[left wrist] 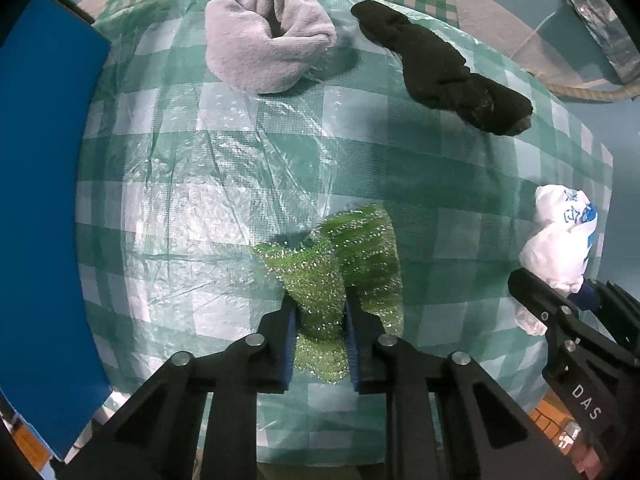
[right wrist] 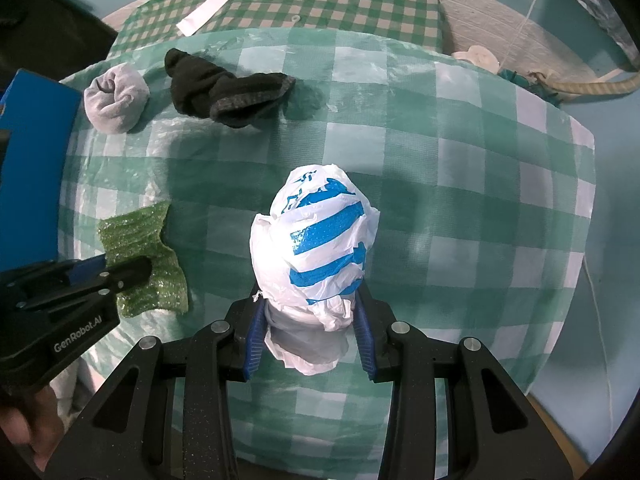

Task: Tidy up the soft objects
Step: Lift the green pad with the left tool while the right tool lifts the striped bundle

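left gripper [left wrist: 320, 320]: clamped on the green glitter scouring cloth [left wrist: 340, 272], pads pinching a bunched fold near its lower middle; cloth lies on the checked plastic table cover [left wrist: 460, 184].
right gripper [right wrist: 310, 320]: squeezed on the knotted neck of a balled white-and-blue plastic bag [right wrist: 320, 240], mid-table.
scouring cloth handling: light, limp and mesh-like, probably won't slip; expect the loose edges to droop and drag on lifting.
bag handling: light, crinkly, slick film; the bunched neck is the sensible hold, since the body would just crush.
other soft items: rolled grey sock [left wrist: 268, 36] and black sock [left wrist: 440, 68] at the far edge, near each other, not touching.
containers: blue box [left wrist: 44, 208] at the left edge; inside not visible, contents unknown.
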Available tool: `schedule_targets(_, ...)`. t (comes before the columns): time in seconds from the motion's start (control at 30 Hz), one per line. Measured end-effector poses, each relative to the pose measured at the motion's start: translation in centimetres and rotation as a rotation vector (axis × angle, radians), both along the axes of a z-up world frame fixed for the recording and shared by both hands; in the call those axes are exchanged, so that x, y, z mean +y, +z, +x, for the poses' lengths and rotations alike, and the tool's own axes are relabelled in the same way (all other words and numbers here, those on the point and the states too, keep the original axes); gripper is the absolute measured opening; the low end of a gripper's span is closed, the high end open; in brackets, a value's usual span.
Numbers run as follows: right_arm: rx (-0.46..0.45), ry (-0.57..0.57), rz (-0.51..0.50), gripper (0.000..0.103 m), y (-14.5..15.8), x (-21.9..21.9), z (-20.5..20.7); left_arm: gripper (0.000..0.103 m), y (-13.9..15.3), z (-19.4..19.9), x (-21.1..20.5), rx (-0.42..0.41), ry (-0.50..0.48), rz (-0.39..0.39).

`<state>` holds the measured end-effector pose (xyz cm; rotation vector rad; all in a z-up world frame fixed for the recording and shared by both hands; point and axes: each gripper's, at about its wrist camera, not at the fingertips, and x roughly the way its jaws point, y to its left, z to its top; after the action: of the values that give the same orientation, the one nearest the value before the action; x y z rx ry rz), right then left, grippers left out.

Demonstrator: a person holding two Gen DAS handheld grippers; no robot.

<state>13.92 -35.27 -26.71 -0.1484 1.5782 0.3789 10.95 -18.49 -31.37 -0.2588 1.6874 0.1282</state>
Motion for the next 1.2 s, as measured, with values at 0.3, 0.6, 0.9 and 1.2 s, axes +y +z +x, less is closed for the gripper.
schedule_targets(0.3,-0.029,0.03,-0.003,0.038,1.1,0.7,-0.4,0.019,1.9,-1.5,0.4,-0.036,-0.064,0.023)
schedule_targets(0.6,-0.057,0.058,-0.015,0.038,3.0,1.4,-1.2,0.019,5.5,-2.4,-0.3,-0.099,-0.152,0.092)
schedule_targets(0.9,-0.088,0.091,-0.014,0.038,6.0,2.2,-1.9,0.019,10.5,-2.9,-0.7,-0.175,-0.241,0.152)
schedule_targets(1.2,-0.114,0.121,0.004,0.038,8.7,3.9,-2.5,0.019,13.9,-3.4,1.6,-0.238,-0.276,0.158)
